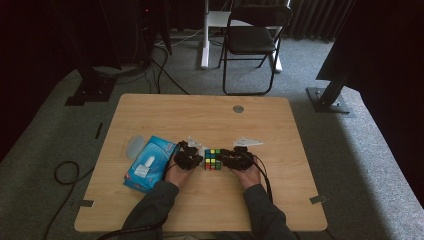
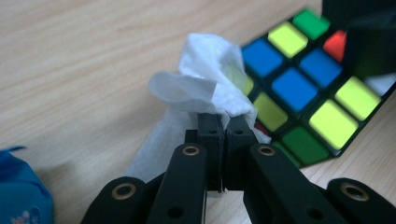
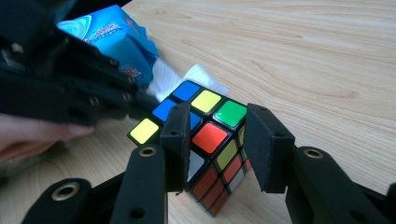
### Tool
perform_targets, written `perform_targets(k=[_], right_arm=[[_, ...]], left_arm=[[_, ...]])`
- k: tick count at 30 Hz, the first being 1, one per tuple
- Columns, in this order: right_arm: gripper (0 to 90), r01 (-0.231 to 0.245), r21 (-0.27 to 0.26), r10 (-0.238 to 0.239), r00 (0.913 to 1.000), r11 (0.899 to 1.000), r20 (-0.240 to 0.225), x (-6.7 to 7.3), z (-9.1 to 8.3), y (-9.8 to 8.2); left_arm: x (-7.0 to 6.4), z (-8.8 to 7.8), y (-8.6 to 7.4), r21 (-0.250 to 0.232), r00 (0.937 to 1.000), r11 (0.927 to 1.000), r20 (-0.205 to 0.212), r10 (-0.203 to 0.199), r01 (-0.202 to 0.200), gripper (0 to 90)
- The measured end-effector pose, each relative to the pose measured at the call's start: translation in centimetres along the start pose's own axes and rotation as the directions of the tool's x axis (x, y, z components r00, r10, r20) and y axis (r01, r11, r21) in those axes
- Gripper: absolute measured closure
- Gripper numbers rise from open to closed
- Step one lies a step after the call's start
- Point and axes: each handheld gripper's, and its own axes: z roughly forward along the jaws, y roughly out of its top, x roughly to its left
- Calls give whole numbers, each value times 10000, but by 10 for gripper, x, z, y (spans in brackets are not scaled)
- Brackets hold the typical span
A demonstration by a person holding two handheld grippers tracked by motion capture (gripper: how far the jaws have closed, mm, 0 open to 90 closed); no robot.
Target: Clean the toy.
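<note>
On the pale wood-grain desk (image 1: 200, 112), the left tool (image 2: 223, 122) pinches a crumpled white paper tissue (image 2: 205, 74) tight between its black jaws, pressing it against a glossy plastic puzzle cube with coloured square stickers (image 3: 208, 140) that sits near the desk's front middle. The right tool (image 3: 219, 140) clamps the cube's corner, tilting it on edge. Just left lies a soft blue plastic tissue pack (image 1: 147, 162); its printed writing is too blurred to read.
</note>
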Motion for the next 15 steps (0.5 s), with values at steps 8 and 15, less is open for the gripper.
perform_targets(k=[8, 15], right_arm=[[627, 87, -31, -86, 9999, 10000, 122, 2, 0, 0], [628, 66, -30, -65, 9999, 10000, 131, 2, 0, 0]], left_arm=[[-2, 3, -3, 141, 9997, 9997, -139, 200, -198, 891], [-2, -10, -3, -335, 9999, 9994, 105, -42, 46, 891]])
